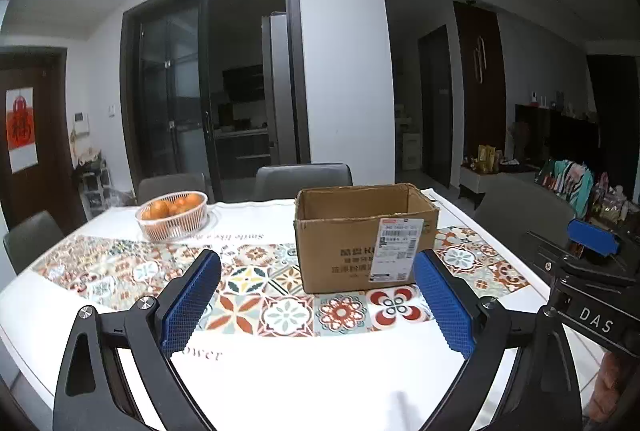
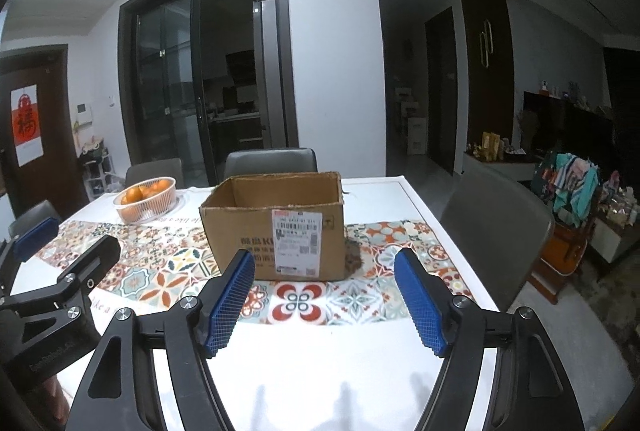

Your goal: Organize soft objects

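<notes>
Left wrist view: both tools spread wide, holding nothing, above a patterned surface (image 1: 280, 371).
Cardboard box (image 1: 360, 243), top flaps open, stands mid-surface ahead of left tool (image 1: 316, 305) and right tool (image 2: 324, 301); its inside is hidden from view. White basket of oranges (image 1: 173, 215) sits well left of box. No soft objects visible.
</notes>
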`<action>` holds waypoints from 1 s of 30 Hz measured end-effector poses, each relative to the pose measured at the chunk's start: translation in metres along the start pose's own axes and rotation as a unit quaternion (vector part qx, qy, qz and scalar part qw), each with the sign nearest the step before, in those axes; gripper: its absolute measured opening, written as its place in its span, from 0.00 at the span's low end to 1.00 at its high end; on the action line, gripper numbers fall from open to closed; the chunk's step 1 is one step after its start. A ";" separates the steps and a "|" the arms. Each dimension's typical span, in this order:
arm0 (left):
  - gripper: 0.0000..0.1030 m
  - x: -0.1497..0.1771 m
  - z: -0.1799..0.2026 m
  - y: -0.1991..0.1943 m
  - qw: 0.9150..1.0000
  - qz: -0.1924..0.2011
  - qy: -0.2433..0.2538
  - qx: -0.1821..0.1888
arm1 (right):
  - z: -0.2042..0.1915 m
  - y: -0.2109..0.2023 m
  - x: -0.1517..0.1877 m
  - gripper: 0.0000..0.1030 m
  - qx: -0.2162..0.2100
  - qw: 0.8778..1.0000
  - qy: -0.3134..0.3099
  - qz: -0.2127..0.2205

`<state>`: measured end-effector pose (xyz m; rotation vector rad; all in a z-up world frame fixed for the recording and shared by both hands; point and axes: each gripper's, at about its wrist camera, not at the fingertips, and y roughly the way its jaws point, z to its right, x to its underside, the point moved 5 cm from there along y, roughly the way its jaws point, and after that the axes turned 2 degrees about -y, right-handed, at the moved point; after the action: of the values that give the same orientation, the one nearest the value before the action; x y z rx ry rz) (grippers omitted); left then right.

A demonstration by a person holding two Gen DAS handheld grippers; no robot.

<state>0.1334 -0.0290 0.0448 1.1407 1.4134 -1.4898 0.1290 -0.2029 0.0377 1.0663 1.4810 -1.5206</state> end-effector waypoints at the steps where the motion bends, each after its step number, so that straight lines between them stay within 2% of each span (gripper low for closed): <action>1: 0.96 0.001 0.000 -0.002 1.000 -0.002 -0.003 0.001 | 0.000 -0.003 0.002 0.71 0.001 1.000 0.000 0.000; 13: 0.99 0.015 -0.001 -0.027 1.000 0.002 -0.001 -0.010 | 0.001 -0.028 0.015 0.71 0.007 1.000 -0.004 0.010; 30: 1.00 0.021 0.004 -0.042 1.000 0.009 0.006 -0.011 | 0.003 -0.038 0.027 0.71 0.006 1.000 -0.002 0.009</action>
<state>0.0866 -0.0287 0.0375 1.1473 1.4209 -1.4530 0.0836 -0.2034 0.0266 1.0805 1.4571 -1.5190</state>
